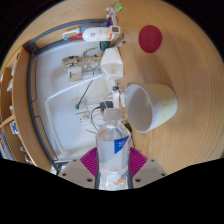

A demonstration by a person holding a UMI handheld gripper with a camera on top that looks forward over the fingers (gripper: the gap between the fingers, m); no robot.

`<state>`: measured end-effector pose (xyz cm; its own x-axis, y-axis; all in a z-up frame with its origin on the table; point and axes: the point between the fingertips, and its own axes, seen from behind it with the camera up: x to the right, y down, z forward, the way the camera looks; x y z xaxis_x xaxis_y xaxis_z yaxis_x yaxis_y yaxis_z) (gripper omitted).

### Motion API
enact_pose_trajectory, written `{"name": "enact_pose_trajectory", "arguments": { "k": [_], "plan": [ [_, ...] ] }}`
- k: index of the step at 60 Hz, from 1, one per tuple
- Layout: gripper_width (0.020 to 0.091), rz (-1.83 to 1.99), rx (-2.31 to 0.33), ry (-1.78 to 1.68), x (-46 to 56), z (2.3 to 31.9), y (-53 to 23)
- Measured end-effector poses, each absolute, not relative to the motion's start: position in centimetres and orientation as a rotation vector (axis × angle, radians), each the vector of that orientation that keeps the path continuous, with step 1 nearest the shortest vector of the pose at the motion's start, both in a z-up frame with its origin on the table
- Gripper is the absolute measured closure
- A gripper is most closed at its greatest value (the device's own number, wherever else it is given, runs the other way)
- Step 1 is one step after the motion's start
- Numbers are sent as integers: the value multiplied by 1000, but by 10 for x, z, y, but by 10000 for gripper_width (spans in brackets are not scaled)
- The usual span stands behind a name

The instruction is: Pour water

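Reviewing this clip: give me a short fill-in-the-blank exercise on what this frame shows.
1. The gripper holds a clear plastic ____ between its fingers.
2. The white cup beside the bottle lies on its ____.
3. Beyond the cup, a flat round ____ disc rests on the wooden table.

Missing words: bottle; side; red

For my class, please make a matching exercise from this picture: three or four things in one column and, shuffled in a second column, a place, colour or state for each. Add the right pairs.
Things:
1. Water bottle
2. White cup
3. Round coaster
4. Pads on the fingers

Descriptions:
A. Red, lying flat on the wooden table beyond the cup
B. Clear, upright between the fingers
C. Magenta
D. Tilted on its side, just right of the bottle

Pairs: 1-B, 2-D, 3-A, 4-C
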<state>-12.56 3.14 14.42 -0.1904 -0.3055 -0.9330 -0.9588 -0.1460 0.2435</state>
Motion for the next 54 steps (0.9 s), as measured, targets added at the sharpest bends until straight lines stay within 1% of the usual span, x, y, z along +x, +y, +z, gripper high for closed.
{"name": "enact_pose_trajectory", "arguments": {
  "k": [8,14,20,23,27,33,40,42,47,54],
  "plan": [
    [728,1460,-1430,1636,-128,137,31],
    [729,1527,-1361,1741,-125,135,32],
    [729,1531,-1374,1740,-126,136,33],
    [728,1527,-1405,1705,-128,139,33],
    [728,1510,-1427,1649,-126,152,35],
    [729,1448,-1518,1486,-122,178,35],
    [726,1252,-1645,1168,-101,210,38],
    [728,1179,-1681,1089,-89,223,35],
    [729,927,-1754,864,-54,238,37],
    [727,516,-1827,560,-1,248,41]
  ]
}}
